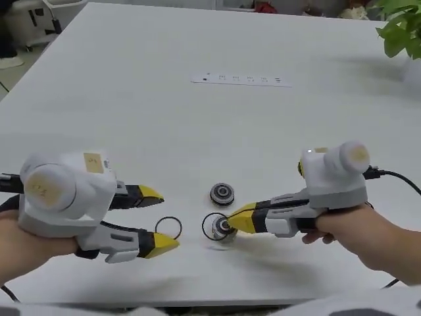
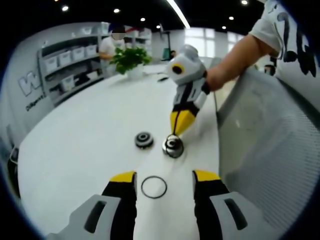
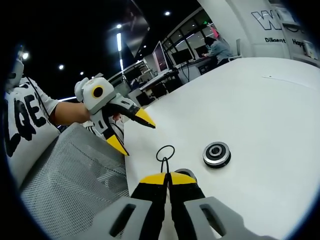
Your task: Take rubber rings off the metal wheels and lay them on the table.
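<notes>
Jaws first: your left gripper (image 1: 158, 218) hangs wide apart, holding nothing, low over the white table (image 1: 131, 118). A loose ring (image 1: 169, 227) lies flat on the surface just ahead of its yellow tips. In the left gripper view that ring sits between them, touching neither.

Over on the other side, your right gripper (image 1: 231, 220) is pressed together. The right gripper view shows a thin black loop, the pinched ring (image 3: 165, 151), trapped at its tips and standing out beyond them. Right beside those tips is the near wheel (image 1: 222, 228), resting on the table. Just past it, apart from both tools, the other wheel (image 1: 222, 193) lies flat.

Further up the pale, matte tabletop, a white socket strip (image 1: 240, 79) lies crosswise. At the far right corner, green plant (image 1: 398, 26) leaves lean in.

Beyond the table, the left gripper view gives you grey shelves (image 2: 70, 65) lined with bins under ceiling spots, and a mesh chair back (image 2: 270, 150) close at your side. The right gripper view catches desks with monitors (image 3: 167, 55).
</notes>
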Action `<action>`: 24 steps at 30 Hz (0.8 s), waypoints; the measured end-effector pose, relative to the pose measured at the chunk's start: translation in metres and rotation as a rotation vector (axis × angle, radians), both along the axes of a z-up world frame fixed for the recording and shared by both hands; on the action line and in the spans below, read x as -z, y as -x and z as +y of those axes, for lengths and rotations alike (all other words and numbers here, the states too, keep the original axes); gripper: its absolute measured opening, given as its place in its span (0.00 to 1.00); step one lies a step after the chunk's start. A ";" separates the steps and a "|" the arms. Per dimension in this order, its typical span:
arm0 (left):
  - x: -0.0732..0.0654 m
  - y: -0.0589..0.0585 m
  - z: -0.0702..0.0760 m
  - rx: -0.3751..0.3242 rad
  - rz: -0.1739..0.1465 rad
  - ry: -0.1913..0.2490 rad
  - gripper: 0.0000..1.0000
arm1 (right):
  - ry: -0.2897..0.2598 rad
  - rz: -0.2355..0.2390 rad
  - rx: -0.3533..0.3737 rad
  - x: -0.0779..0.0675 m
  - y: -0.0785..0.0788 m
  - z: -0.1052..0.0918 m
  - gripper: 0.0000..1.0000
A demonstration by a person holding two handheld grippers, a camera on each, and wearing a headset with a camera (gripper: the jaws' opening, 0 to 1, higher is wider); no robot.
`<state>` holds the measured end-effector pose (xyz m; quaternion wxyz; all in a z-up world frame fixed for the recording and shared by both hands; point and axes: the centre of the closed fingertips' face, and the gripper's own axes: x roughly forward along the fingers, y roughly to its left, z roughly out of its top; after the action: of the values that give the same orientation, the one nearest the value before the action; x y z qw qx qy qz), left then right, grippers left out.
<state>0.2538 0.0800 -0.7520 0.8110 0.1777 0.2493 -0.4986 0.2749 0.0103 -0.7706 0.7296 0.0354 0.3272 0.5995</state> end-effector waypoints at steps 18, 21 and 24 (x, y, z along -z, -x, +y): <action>-0.001 0.002 0.010 -0.014 -0.012 -0.009 0.46 | -0.032 -0.009 -0.019 -0.014 -0.004 0.016 0.00; -0.001 0.002 0.010 -0.018 -0.013 -0.009 0.47 | -0.035 -0.010 -0.024 -0.015 -0.004 0.021 0.00; -0.001 0.002 0.012 -0.022 -0.015 -0.008 0.47 | -0.036 -0.008 -0.030 -0.015 -0.002 0.025 0.00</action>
<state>0.2519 0.0922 -0.7506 0.8175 0.1821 0.2470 -0.4874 0.2770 0.0350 -0.7558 0.7210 0.0411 0.3137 0.6164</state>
